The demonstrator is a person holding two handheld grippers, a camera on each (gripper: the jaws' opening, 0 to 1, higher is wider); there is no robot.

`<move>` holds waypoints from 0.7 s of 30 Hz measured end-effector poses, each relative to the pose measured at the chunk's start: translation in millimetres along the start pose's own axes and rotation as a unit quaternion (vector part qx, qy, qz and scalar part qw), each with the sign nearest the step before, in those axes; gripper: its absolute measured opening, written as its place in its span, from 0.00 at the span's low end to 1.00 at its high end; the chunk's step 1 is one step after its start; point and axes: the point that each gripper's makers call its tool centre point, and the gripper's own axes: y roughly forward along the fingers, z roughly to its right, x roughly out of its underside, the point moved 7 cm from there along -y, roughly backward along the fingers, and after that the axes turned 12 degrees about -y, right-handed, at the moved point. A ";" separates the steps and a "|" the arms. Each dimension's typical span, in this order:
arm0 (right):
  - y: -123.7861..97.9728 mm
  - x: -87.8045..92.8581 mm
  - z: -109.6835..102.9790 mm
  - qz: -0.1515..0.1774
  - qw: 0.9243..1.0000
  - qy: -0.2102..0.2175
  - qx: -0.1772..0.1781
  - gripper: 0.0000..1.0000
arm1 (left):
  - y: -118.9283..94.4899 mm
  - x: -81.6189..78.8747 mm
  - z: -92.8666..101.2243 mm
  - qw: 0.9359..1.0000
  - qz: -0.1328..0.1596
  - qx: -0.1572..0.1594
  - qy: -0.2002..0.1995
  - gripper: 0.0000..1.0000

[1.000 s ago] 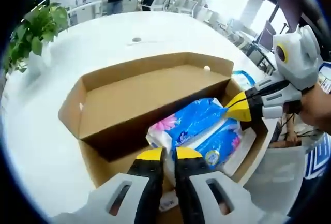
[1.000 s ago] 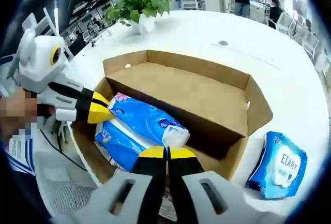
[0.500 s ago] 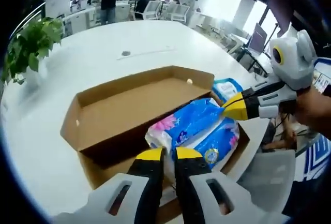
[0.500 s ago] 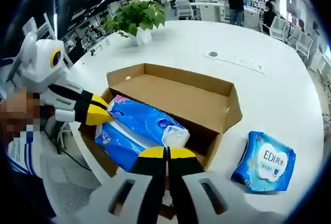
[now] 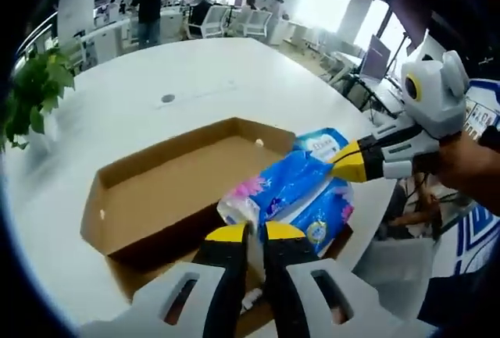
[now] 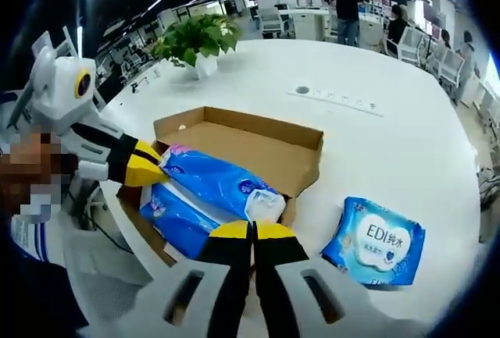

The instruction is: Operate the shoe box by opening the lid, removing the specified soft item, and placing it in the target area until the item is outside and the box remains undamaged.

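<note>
Counter (image 6: 406, 143): a broad white top, carrying everything here (an office with people stands far behind it).
Shoe box (image 6: 258, 147): brown cardboard, open, at the near edge of the counter; its lid (image 5: 164, 197) is folded back flat on the far side.
Plant (image 6: 195, 37): green leaves in a white pot, near the far left corner of the counter in the right gripper view.
Tissue pack (image 5: 301, 193): the soft blue-and-white item with a pink flower print, held up over the box's near part, between the two grippers.
Second pack (image 6: 375, 240): blue, printed "EDI", lying flat on the counter just beside the box's right end (apart from it).
Left gripper (image 5: 248, 233): jaws pressed together on the pack's white gathered end.
Right gripper (image 6: 251, 231): jaws closed on the opposite gathered end of the same pack; in the left gripper view its yellow tips (image 5: 348, 165) meet the pack's upper right corner.
</note>
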 end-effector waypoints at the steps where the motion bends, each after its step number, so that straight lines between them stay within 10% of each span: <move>1: -3.2 2.1 4.3 0.001 1.000 0.002 0.003 0.00 | 1.7 -0.8 2.7 1.000 -0.001 0.002 0.002 0.04; 21: -52.8 47.1 67.5 0.002 0.998 0.033 0.048 0.00 | 46.8 -19.0 83.1 0.998 -0.016 0.046 0.043 0.03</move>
